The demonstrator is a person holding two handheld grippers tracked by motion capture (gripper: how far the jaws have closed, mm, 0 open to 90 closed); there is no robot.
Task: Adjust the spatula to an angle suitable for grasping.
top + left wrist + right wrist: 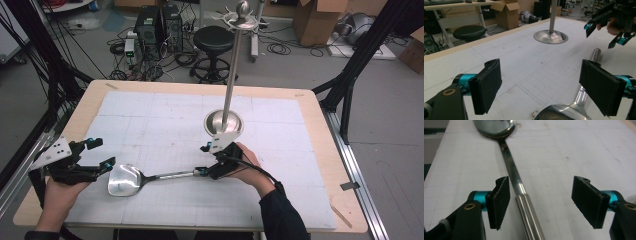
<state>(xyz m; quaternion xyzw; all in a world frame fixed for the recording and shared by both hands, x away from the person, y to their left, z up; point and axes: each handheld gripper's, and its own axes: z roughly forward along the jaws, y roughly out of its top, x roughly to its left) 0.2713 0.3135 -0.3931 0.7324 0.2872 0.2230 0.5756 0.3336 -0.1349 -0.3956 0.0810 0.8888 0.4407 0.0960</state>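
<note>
Forearms at the frame's bottom edge steer two wide-open, empty grippers, left gripper (100,156) beside the ladle (131,177) bowl lower left, right gripper (203,160) straddling its handle below the centre stand (226,100), where an off-centre squeeze could roll it away.

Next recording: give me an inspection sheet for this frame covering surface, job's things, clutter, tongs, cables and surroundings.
Surface: wooden table under a white gridded mat with small dark specks.
Job's things: large steel ladle lying flat, bowl toward the left; tall steel stand on a round base at mid-table.
Clutter: nothing seen on the mat.
Tongs: left tongs open by the ladle's bowl; right tongs open, straddling the handle's end, not yet closed on it.
Cables: black cable trails from the right tongs along the sleeve; loose cables on the floor.
Surroundings: black stool, computer towers, cardboard boxes, black frame legs.
</note>
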